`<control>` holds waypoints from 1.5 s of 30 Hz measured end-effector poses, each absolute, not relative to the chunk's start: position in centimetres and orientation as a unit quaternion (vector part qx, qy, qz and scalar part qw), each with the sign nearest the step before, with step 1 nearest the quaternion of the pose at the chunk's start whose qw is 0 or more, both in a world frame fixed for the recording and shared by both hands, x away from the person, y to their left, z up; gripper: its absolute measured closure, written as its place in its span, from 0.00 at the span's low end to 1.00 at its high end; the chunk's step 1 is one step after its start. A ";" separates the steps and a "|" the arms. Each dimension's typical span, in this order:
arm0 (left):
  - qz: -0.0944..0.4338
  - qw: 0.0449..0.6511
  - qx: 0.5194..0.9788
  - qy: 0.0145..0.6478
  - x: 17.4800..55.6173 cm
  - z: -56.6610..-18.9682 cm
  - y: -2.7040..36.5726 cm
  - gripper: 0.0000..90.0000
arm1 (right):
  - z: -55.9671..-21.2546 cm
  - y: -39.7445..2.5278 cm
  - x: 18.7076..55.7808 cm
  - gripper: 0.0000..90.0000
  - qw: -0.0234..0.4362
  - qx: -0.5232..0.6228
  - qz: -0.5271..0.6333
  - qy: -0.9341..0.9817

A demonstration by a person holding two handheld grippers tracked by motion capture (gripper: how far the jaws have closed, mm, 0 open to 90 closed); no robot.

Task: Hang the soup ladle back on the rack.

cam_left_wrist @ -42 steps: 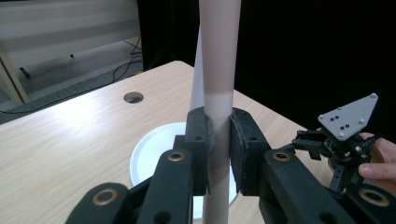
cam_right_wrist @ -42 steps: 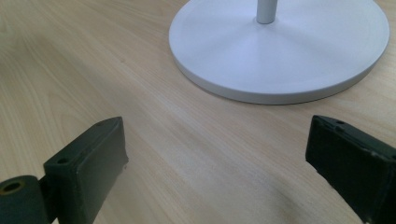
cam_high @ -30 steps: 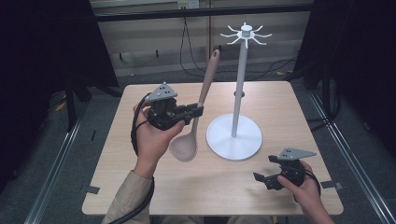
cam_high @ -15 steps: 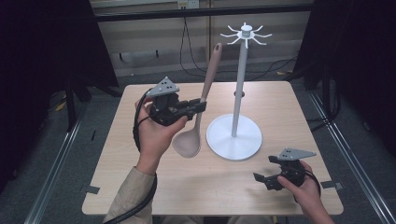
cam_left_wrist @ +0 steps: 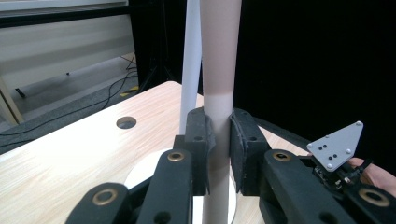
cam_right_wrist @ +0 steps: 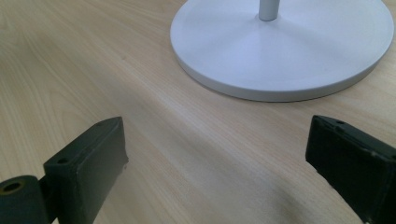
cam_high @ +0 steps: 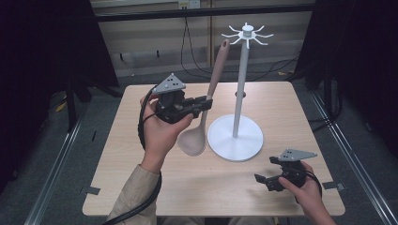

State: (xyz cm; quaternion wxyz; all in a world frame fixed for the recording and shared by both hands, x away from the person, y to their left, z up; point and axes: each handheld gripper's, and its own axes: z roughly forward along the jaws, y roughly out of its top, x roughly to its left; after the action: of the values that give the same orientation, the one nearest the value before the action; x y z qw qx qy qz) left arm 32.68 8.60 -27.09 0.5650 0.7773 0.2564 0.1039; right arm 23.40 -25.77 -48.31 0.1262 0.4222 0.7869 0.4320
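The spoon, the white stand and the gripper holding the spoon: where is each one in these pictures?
spoon (cam_high: pixel 192 141): high view, on its bowl near the table.
white stand (cam_high: pixel 241 84): high view, on its upright pole.
left gripper (cam_left_wrist: pixel 218 140): left gripper view, midway between its fingertips, clamped on the spoon's handle.

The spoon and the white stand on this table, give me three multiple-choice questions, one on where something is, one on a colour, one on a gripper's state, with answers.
1. Where is the right gripper?
A. near the table's front right corner
B. on top of the stand
C. behind the stand's pole

2. What colour is the spoon?
A. bright green
B. beige-pink
C. black

3. What state is the left gripper in?
A. open and holding nothing
B. lying on the table
C. shut on the spoon's handle

Answers: 1 A, the high view shows it low at the front right, with the stand beyond it. 2 B, bowl and handle are beige-pink. 3 C, in the left gripper view both black pads press the handle.
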 end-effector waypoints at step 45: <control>0.104 0.556 0.781 0.265 34.0 -28.2 6.4 0.88 | -48.3 -25.9 23.4 0.06 0.126 0.421 0.432 0.788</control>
State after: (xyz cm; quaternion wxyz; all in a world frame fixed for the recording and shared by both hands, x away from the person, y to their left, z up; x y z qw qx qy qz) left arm 34.02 6.40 -28.19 0.5562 0.7810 0.2646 0.1037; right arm 23.37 -25.87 -48.25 0.1259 0.4212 0.7875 0.4319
